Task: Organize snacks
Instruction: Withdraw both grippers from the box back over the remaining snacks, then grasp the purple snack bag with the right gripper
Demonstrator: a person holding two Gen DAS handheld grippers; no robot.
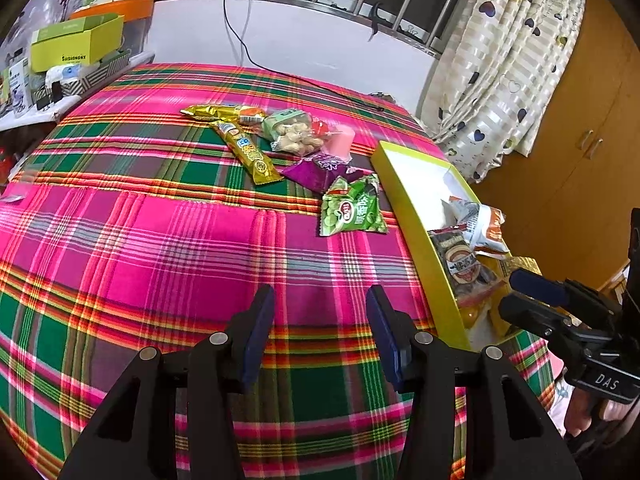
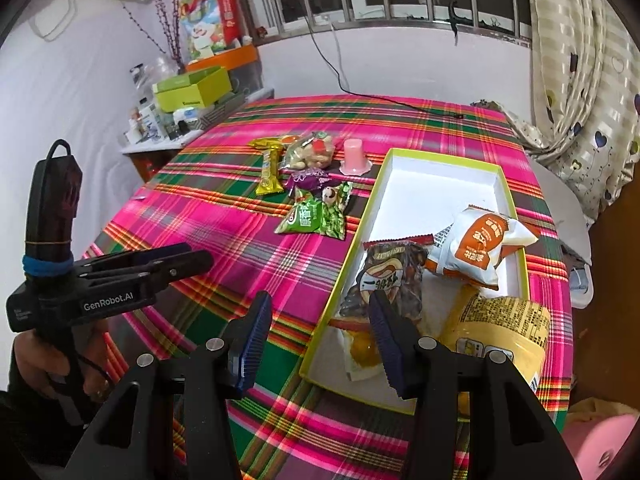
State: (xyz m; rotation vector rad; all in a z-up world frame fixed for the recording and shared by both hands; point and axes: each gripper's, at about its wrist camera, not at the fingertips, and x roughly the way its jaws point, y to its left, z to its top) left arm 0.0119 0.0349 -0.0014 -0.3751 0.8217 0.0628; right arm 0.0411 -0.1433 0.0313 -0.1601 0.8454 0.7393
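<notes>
A yellow-green box (image 2: 440,184) with a white inside lies on the plaid cloth at the right; its near end holds a dark brown packet (image 2: 392,276), a white-and-orange packet (image 2: 480,248) and a yellow packet (image 2: 504,320). Left of the box (image 1: 416,160) lie a green pea packet (image 1: 352,208), a purple packet (image 1: 320,170), a gold bar (image 1: 248,152), a clear bag of nuts (image 1: 296,132) and a pink jelly cup (image 2: 354,156). My left gripper (image 1: 320,300) hangs open over bare cloth. My right gripper (image 2: 320,308) is open, astride the box's left wall, gripping nothing.
A side table at the far left carries a lime-green carton (image 1: 76,40) and small clutter. A black cable (image 1: 240,40) runs down the wall onto the cloth. A curtain (image 1: 500,60) and a wooden cabinet (image 1: 580,120) stand to the right.
</notes>
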